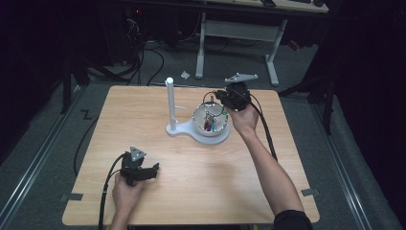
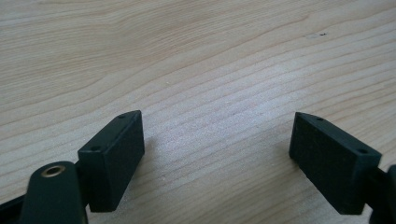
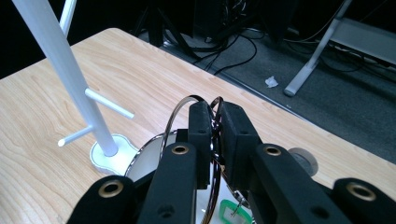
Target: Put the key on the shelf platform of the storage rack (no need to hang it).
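So the table (image 1: 158, 139) is light wood with a clear wavy grain and rounded corners, pretty matte up close. Using the white stand (image 1: 171, 103) as the anchor: it's a smooth round post on a flat white base, with thin pegs (image 3: 109, 103) sticking out sideways. Joined to that base, just to the stand's right, is a white round bowl (image 1: 211, 129) with some small colourful bits inside; can't really tell what they are, though one looks like a green tag (image 3: 230, 209) in the right gripper view.

The right gripper (image 1: 225, 98) sits right over the bowl's far rim, just right of the stand. Its blocky black jaws are pinched together on a thin shiny metal ring (image 3: 183, 108), which curves up out of the bowl, so it's clamped on that.

The left gripper (image 1: 154, 170) is well away from the stand, toward the near left of the table, lying low over the bare wood. Its jaws are spread wide apart, nothing between them but wood grain.
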Motion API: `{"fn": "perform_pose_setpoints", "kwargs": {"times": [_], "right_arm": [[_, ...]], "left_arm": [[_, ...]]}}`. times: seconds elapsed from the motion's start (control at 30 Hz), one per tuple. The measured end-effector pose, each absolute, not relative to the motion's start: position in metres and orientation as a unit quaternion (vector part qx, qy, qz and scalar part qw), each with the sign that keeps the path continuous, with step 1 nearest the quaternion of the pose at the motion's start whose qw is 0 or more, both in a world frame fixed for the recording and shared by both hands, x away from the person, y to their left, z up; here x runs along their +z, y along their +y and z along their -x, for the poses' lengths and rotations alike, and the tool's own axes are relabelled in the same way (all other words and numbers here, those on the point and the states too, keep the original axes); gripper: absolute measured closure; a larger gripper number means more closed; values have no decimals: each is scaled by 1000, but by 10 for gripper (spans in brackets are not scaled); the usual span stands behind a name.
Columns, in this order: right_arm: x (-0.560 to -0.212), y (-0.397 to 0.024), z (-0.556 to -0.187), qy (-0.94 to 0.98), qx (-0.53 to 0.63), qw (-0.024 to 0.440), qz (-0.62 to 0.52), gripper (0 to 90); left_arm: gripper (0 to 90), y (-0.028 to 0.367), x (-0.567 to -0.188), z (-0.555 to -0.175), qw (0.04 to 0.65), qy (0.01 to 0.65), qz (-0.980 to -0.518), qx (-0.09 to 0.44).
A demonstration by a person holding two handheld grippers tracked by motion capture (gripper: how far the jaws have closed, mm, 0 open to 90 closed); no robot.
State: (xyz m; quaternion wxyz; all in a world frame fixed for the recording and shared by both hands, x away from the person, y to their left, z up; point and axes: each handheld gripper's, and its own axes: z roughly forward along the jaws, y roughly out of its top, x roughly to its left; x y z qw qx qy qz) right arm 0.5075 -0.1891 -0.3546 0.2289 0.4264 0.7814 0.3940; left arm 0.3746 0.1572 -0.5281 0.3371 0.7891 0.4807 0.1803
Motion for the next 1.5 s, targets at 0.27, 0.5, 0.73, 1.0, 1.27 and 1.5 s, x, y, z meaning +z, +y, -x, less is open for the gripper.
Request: {"fn": "perform_pose_setpoints", "kwargs": {"times": [0.27, 0.5, 0.73, 1.0, 1.27, 1.5], "right_arm": [[-365, -187, -507, 784, 394, 223, -425, 834], [-372, -186, -506, 785, 395, 217, -425, 834], [-380, -186, -505, 787, 394, 211, -425, 834], [-395, -185, -506, 790, 387, 204, -430, 833], [-406, -185, -506, 791, 383, 194, -435, 833], [-413, -187, -507, 792, 375, 188, -442, 832]], "left_arm": [[185, 157, -528, -375, 337, 481, -789, 180], [185, 157, -528, -375, 337, 481, -789, 180], [185, 157, -528, -375, 337, 481, -789, 180], [185, 157, -528, -375, 338, 481, -789, 180], [185, 157, -528, -375, 338, 481, -789, 180], [185, 157, -528, -375, 338, 481, -789, 180]]}}
